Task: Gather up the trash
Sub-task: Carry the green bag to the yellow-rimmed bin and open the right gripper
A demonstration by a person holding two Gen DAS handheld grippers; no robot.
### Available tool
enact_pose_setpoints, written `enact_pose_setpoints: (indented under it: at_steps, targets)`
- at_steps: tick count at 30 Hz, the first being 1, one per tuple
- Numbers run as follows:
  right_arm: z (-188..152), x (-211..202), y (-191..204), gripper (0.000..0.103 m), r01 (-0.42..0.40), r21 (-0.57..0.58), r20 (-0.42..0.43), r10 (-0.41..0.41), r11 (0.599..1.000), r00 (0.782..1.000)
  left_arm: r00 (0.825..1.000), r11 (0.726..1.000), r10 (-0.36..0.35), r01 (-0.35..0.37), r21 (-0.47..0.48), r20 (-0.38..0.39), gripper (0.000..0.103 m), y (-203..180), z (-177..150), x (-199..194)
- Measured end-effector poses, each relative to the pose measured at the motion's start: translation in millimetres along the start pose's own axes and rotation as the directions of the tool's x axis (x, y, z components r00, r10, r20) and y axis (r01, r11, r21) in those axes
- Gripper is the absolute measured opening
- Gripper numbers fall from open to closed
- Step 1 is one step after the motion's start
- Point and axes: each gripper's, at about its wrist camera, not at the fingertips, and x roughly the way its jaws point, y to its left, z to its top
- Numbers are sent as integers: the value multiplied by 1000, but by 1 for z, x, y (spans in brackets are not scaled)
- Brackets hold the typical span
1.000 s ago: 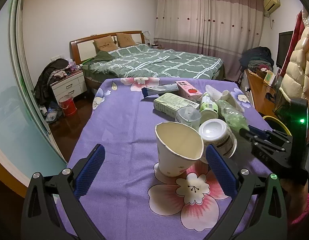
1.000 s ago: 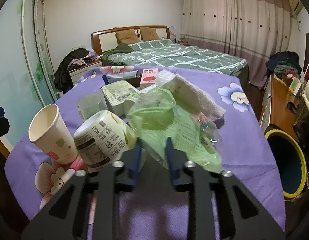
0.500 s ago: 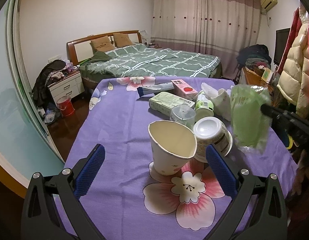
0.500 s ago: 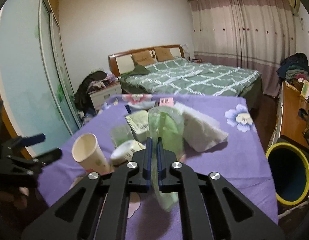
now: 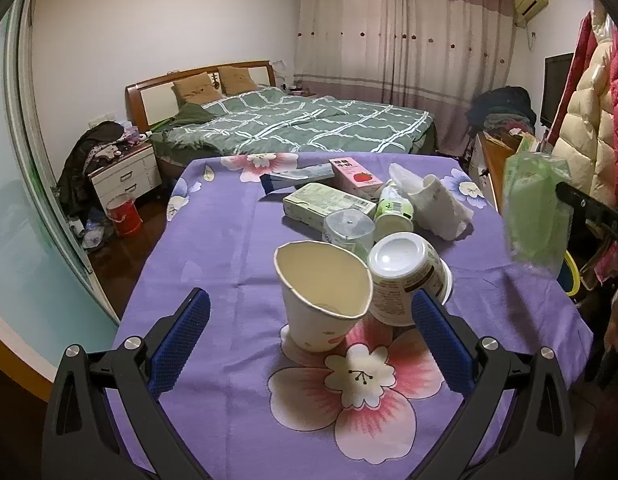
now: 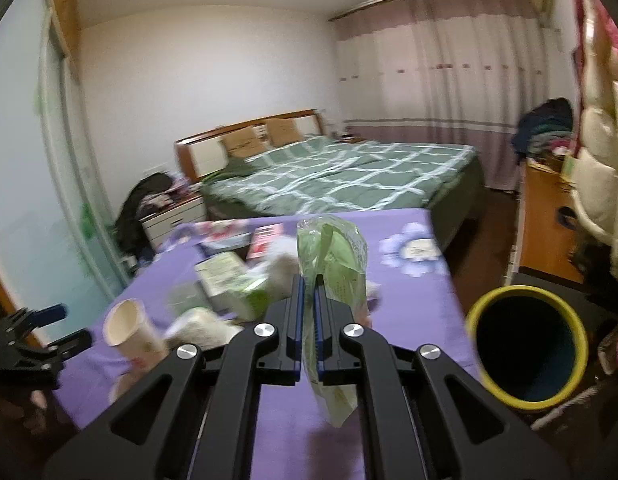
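- The right hand-held gripper (image 6: 308, 300) has its blue-padded jaws pinched tight on a crinkly, translucent green plastic bag (image 6: 333, 264), which hangs limp above the table's (image 6: 421, 308) right edge.
- The left hand-held gripper (image 5: 309, 336) is spread wide, holding nothing; its textured blue pads (image 5: 180, 338) flank a cream paper cup (image 5: 323, 294) with a dented rim, standing on a pink flower print.
- Touching the cup, a printed tub (image 5: 407, 276) lies on its side, white base towards the camera.
- Only the right wrist view shows the round bin (image 6: 527, 346), yellow-rimmed and dark inside, on the floor just beside the table.
- The left wrist view alone is sharp enough to pick out a clear lidded container (image 5: 348, 230), a small green-labelled bottle (image 5: 393, 210), a flat pale-green box (image 5: 329, 205), a pink carton (image 5: 355, 178) and crumpled white paper (image 5: 437, 204).
- The table wears a purple floral cloth.
- Beyond stands a bed (image 5: 301, 124) with a green checked quilt, then pleated pink curtains (image 5: 405, 32).
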Motion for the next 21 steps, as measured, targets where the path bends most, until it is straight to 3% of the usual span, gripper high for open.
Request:
enact_pose_setpoints:
  at_steps: [8,21]
  targets:
    - [4,8,-79,5,194,90,8,-196,977,981,1000,1000,-14,14,14,-20,99,-14,3,11]
    - [-9,43,-161,10,422,180,-84,-414,889,907,999,1000,-9,10,26,-46,99,-26,8,28]
